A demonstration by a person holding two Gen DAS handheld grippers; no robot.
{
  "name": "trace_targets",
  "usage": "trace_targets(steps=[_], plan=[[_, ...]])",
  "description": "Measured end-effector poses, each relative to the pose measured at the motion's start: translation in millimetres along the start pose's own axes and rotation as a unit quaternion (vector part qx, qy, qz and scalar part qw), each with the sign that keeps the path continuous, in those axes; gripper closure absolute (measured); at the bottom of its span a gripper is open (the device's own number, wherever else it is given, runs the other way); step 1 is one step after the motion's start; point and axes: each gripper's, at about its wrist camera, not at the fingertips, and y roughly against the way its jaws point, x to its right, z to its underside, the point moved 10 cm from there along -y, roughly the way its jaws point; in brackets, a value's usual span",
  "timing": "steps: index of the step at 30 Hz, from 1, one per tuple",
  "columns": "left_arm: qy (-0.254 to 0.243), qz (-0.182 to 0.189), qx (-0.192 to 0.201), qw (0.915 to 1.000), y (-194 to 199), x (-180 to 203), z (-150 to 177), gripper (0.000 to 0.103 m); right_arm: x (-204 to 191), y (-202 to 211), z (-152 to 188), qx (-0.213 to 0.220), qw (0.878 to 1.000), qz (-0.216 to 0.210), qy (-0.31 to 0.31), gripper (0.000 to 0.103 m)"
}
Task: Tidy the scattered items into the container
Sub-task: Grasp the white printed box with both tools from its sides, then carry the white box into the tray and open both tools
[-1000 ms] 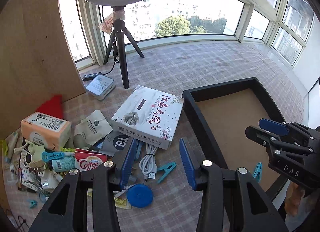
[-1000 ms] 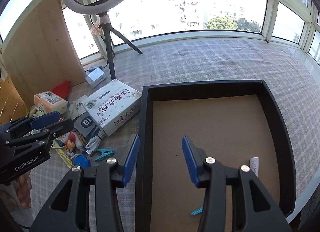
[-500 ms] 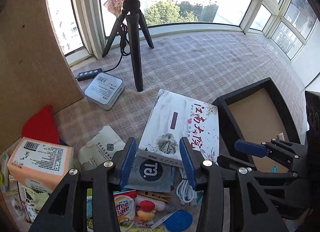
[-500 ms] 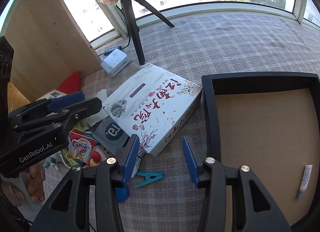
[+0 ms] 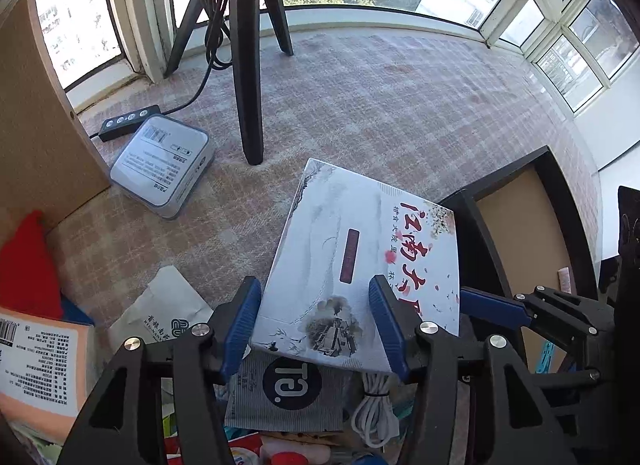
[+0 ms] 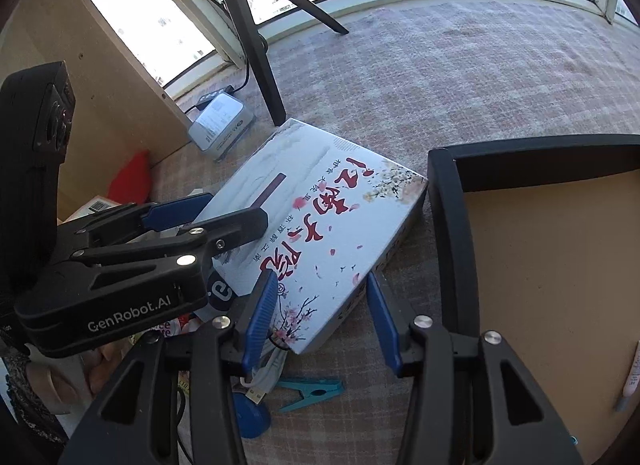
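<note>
A: Opening around the printed box (image 5: 360, 261) at lower centre frame, jaws of the left gripper (image 5: 316, 329) and right gripper (image 6: 320, 317) are seen; nothing is gripped yet.

B: Slippage is judged possible if uneven corner pressure is applied beside the container (image 6: 444, 225).

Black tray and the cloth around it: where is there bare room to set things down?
The black tray floor is mostly bare; only a small tube lies near its right edge. The cloth beyond the printed box, toward the windows, is open. Left of the box, packets crowd.
</note>
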Motion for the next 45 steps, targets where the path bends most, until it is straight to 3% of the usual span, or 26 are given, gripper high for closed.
trace_targets(steps=[10,17,22,31,37,45], plan=[[0.021,0.008,0.007,0.9997,9,-3,2,0.047,-6,6,-2,0.014,1.000,0.006,0.015,0.055],[0.028,0.004,0.052,0.9983,49,4,-4,0.047,-18,36,-10,0.046,0.998,-0.002,0.033,0.055],[0.015,0.010,0.084,0.9963,75,31,-9,0.047,-10,66,-11,0.071,0.996,0.008,0.046,0.055],[-0.026,0.046,0.084,0.9950,58,114,-17,0.047,60,106,12,0.090,0.995,0.049,0.017,0.055],[-0.059,0.077,0.067,0.9930,40,181,-13,0.047,117,140,26,0.096,0.992,0.082,-0.014,0.055],[-0.075,0.105,0.041,0.9908,16,241,0,0.047,174,163,48,0.096,0.988,0.112,-0.043,0.055]])
